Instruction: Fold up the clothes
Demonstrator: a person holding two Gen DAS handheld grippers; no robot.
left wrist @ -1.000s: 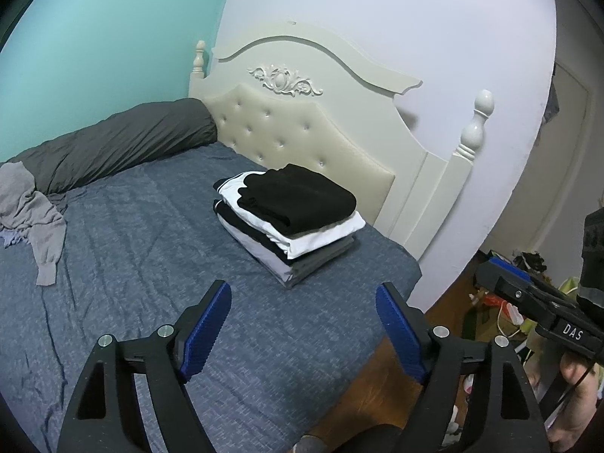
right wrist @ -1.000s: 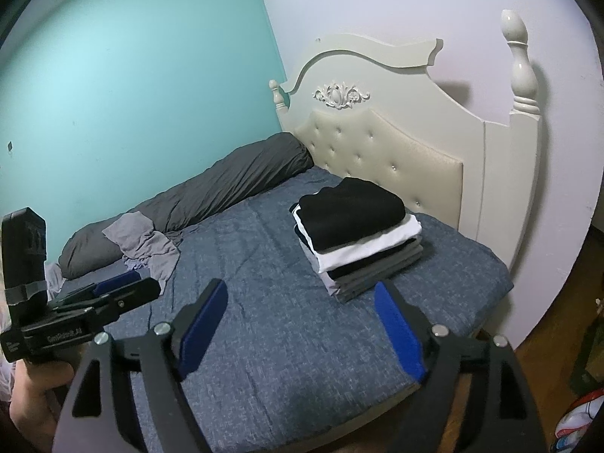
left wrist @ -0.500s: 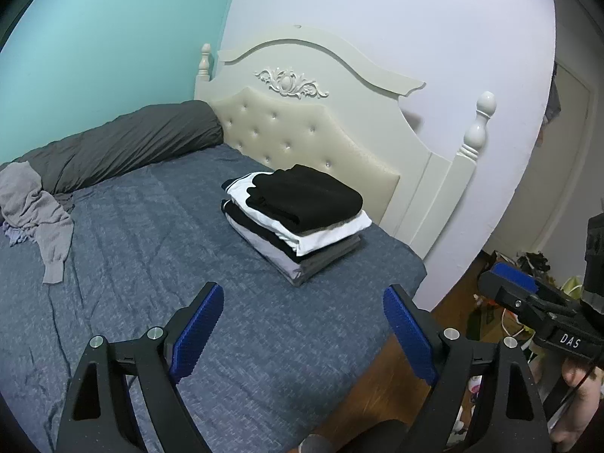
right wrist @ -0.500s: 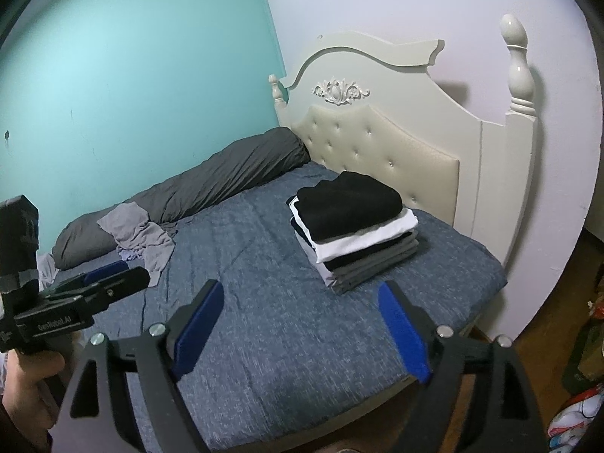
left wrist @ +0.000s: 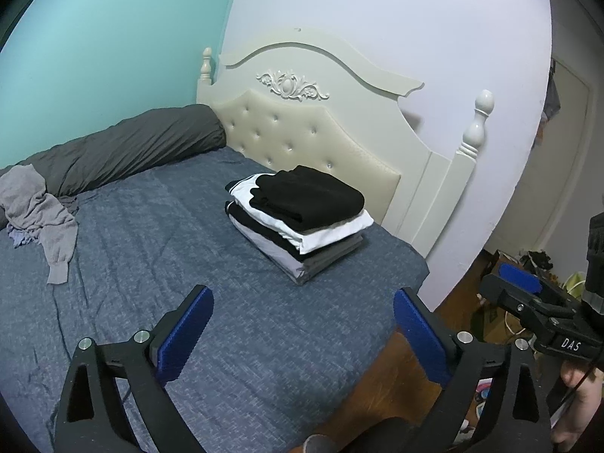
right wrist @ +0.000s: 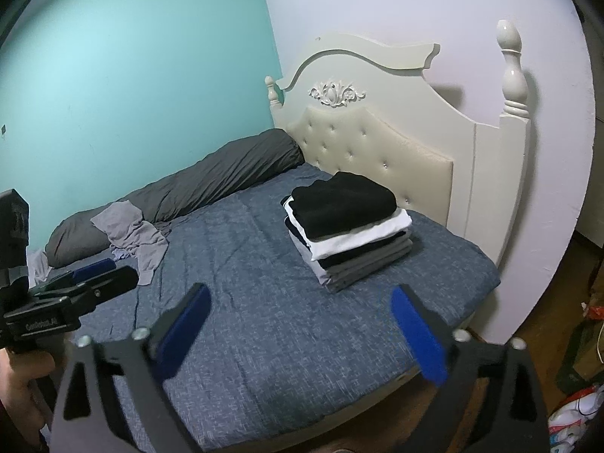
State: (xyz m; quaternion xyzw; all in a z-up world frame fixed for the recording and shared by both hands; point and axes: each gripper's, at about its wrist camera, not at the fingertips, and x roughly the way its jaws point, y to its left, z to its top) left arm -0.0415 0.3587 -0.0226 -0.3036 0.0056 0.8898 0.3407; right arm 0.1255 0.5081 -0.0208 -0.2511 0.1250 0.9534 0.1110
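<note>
Clothes: L view, folded stack (left wrist: 302, 219) mid-frame on bed (left wrist: 151, 264), near headboard; loose grey top (left wrist: 41, 211) crumpled at left edge. L gripper (left wrist: 302, 332) low centre, jaws wide, empty. If grey top is next, grab at hem/shoulders, spread flat. R view: stack (right wrist: 351, 226) centre-right, grey top (right wrist: 132, 236) mid-left, partly behind L gripper. R gripper (right wrist: 300, 332) agape, empty. Stack's piece count unclear.

One bed (left wrist: 264, 339); one stack of folded clothes (left wrist: 302, 222), roughly five layers; one loose grey garment (left wrist: 41, 211); one rolled dark duvet (left wrist: 124, 151); two grippers (left wrist: 302, 324) (right wrist: 298, 324), both spread wide.
</note>
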